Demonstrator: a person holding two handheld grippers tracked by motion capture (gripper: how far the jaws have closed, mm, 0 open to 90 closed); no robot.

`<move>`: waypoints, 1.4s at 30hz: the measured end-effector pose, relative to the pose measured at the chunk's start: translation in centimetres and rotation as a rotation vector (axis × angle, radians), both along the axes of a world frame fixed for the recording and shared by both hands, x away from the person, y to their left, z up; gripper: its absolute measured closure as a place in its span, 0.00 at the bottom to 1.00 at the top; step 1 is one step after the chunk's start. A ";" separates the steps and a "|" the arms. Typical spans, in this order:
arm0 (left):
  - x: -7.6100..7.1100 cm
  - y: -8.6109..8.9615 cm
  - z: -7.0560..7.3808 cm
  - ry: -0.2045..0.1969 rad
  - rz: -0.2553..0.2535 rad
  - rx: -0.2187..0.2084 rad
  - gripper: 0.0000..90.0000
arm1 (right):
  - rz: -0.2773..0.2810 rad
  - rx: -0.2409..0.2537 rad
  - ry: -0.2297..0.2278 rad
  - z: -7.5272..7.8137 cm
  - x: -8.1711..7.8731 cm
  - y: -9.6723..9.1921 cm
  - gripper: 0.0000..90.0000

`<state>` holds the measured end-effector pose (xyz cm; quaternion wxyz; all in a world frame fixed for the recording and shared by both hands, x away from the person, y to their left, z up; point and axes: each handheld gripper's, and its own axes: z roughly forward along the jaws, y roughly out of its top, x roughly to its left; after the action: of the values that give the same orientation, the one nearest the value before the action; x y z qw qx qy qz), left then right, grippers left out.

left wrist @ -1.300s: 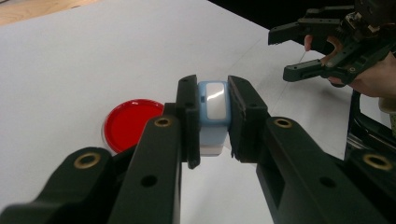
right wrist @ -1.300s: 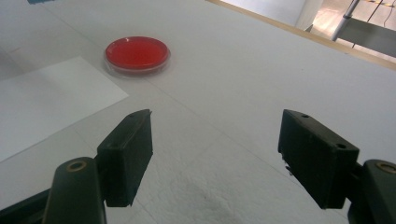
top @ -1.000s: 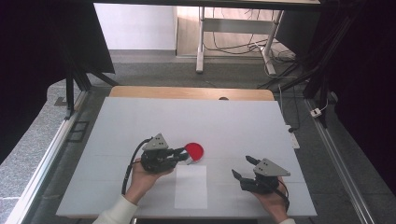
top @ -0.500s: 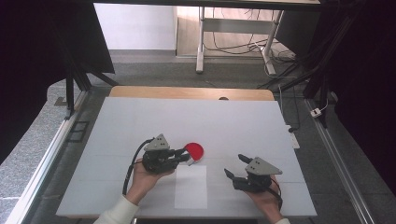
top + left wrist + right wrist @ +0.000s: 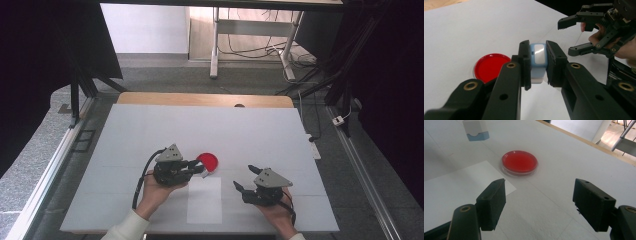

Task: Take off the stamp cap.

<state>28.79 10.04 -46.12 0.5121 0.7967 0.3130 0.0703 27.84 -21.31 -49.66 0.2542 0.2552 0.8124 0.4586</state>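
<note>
1. The left gripper [image 5: 537, 63] is clenching a small light-blue and white block [image 5: 537, 62] between its jaws. The block is standing upright in the grip, just above the white table [image 5: 150, 130].
2. In the right gripper view the same block [image 5: 476, 129] is appearing at the top left, well apart from the right gripper's jaws.
3. The right gripper [image 5: 246, 177] is resting with its jaws released and wide, holding nothing. It is pointing toward the red dish [image 5: 519, 162].
4. The red dish [image 5: 207, 162] is lying flat on the table, just beside the tips of the left gripper [image 5: 199, 168] and near the far corner of the white paper sheet [image 5: 204, 200].
5. Risk, as I am judging it: the dish is shallow and its wall is low, so the open jaws may be sliding over the rim and pushing the dish away instead of catching it.
6. Another risk: the two grippers are working near each other, so the right one may be knocking the block or the left jaws if it is approaching too directly.
7. The block may also be tilting or slipping if the left hand is turning, because the jaws are pressing it only on two narrow sides.
</note>
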 end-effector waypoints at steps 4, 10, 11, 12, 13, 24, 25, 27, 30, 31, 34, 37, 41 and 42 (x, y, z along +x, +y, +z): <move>0.0 -0.1 0.0 0.001 0.001 0.001 0.84 | 0.007 0.002 0.002 -0.1 0.1 0.3 0.29; 0.0 -0.2 0.0 0.000 0.001 0.001 0.84 | 0.024 -0.009 0.001 -0.2 0.0 1.2 0.29; 0.0 -0.2 -0.1 0.000 0.002 0.001 0.84 | 0.026 -0.009 0.001 -0.2 0.0 1.4 0.29; 0.0 -0.2 -0.1 0.000 0.001 0.002 0.84 | 0.029 -0.012 -0.003 -0.2 0.0 1.6 0.29; 0.0 -0.2 -0.1 0.000 0.000 0.002 0.84 | 0.033 -0.009 -0.003 -0.2 0.0 1.8 0.29; 0.0 -0.3 -0.1 -0.002 0.003 0.002 0.84 | 0.039 -0.020 -0.001 -0.3 0.1 3.2 0.29; 0.0 -0.3 -0.1 -0.001 0.004 0.002 0.84 | 0.040 -0.024 -0.004 -0.3 0.1 3.4 0.29; 0.1 -0.3 -0.1 0.000 0.003 0.000 0.84 | 0.039 -0.021 0.001 -0.3 0.1 3.7 0.29; 0.1 -0.2 -0.1 -0.001 0.004 -0.002 0.84 | 0.050 -0.034 -0.001 -0.4 -0.1 4.4 0.29; 0.1 -0.2 -0.1 -0.001 0.005 -0.003 0.84 | 0.050 -0.034 -0.001 -0.4 -0.1 4.4 0.29; 0.1 -0.3 -0.1 0.000 0.004 -0.002 0.84 | 0.061 -0.036 -0.009 -0.4 -0.2 5.0 0.29; 0.2 -0.3 -0.2 0.002 0.005 -0.001 0.84 | 0.066 -0.039 -0.008 -0.6 -0.1 5.4 0.30; 0.1 -0.5 -0.3 0.002 0.004 0.002 0.84 | 0.072 -0.039 0.001 -0.6 -0.1 5.9 0.30; 0.1 -0.5 -0.3 0.002 0.003 0.004 0.84 | 0.073 -0.036 0.005 -0.7 -0.1 6.0 0.30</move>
<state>28.93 9.55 -46.44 0.5104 0.7972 0.3145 0.0710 27.77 -15.34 -50.33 0.2399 0.2218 0.8298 0.4524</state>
